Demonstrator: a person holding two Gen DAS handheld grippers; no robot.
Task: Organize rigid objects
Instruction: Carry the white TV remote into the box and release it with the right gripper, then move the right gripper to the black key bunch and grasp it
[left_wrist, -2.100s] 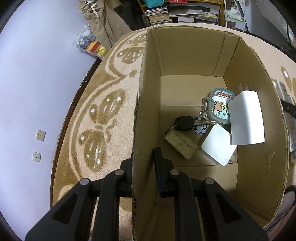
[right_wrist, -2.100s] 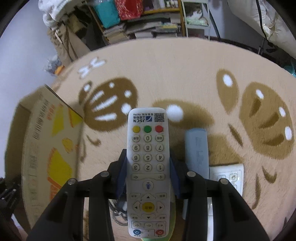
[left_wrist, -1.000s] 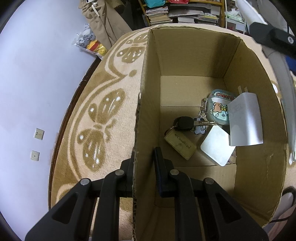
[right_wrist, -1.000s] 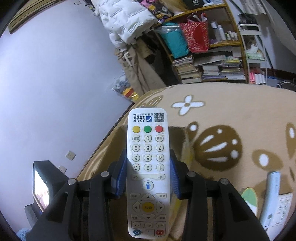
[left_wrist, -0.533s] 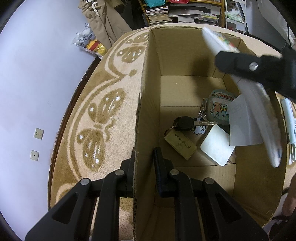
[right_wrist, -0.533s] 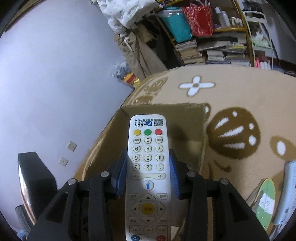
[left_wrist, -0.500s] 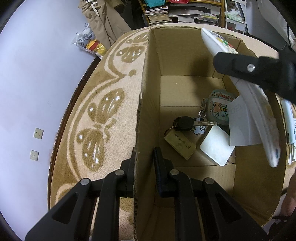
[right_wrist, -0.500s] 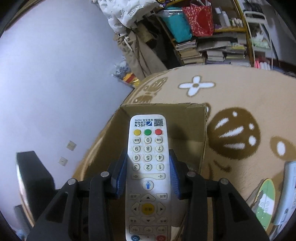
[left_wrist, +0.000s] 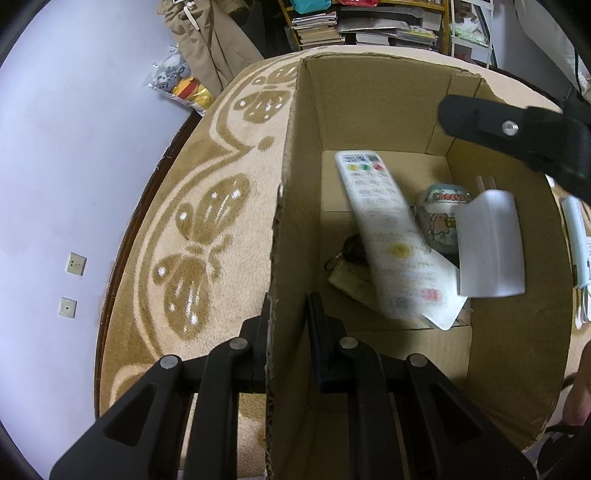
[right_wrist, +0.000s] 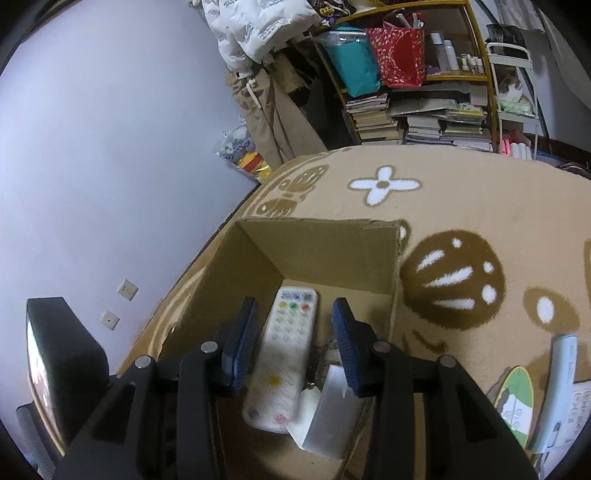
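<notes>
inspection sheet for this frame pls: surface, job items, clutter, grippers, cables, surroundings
Surface: patterned beige and brown rug.
Job's things: white remote, motion-blurred, inside the cardboard box, over the key fob, tag, cartoon earbud case, white card and grey charger.
Clutter: pale remote, wall switch plate and green oval item on the rug beside the box.
Grippers: left gripper shut on the box's side wall; right gripper open above the box.
Cables: nothing seen.
Surroundings: bookshelf, hanging clothes, lilac wall.
</notes>
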